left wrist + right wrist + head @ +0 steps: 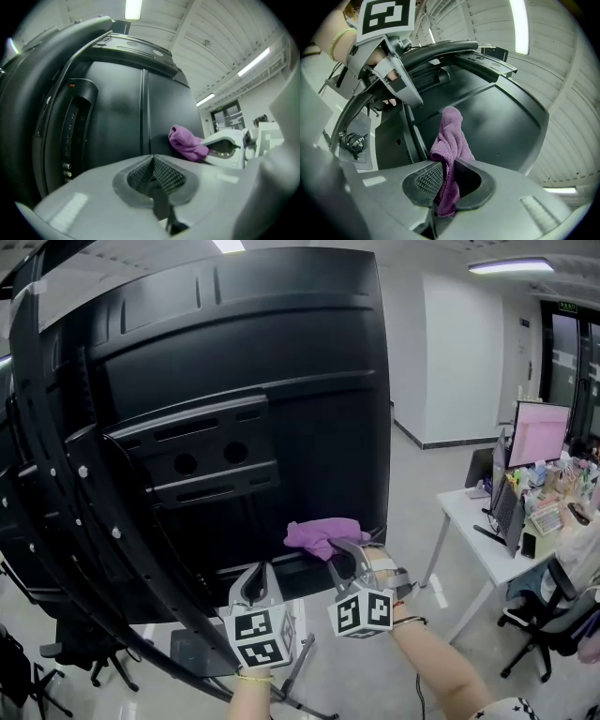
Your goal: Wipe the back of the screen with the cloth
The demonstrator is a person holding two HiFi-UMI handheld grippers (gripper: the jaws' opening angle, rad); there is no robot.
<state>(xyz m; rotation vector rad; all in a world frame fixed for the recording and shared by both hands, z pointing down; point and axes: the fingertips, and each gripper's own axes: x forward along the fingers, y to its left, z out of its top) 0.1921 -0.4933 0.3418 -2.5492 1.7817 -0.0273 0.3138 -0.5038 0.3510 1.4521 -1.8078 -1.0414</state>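
The black back of the big screen (234, 409) fills the head view, tilted on its stand. My right gripper (339, 557) is shut on a purple cloth (323, 534), and the cloth rests against the lower right part of the panel. In the right gripper view the cloth (450, 140) hangs bunched between the jaws against the screen back (501, 117). My left gripper (255, 585) sits just left of the right one, below the panel, shut with nothing in it. The left gripper view shows the cloth (186, 143) and the screen's back (117, 122).
A black curved stand frame (66, 512) runs down the left side, its base plate (202, 652) on the floor. At the right stand a white desk (487, 540) with a pink-lit monitor (539, 432), clutter and an office chair (553, 615).
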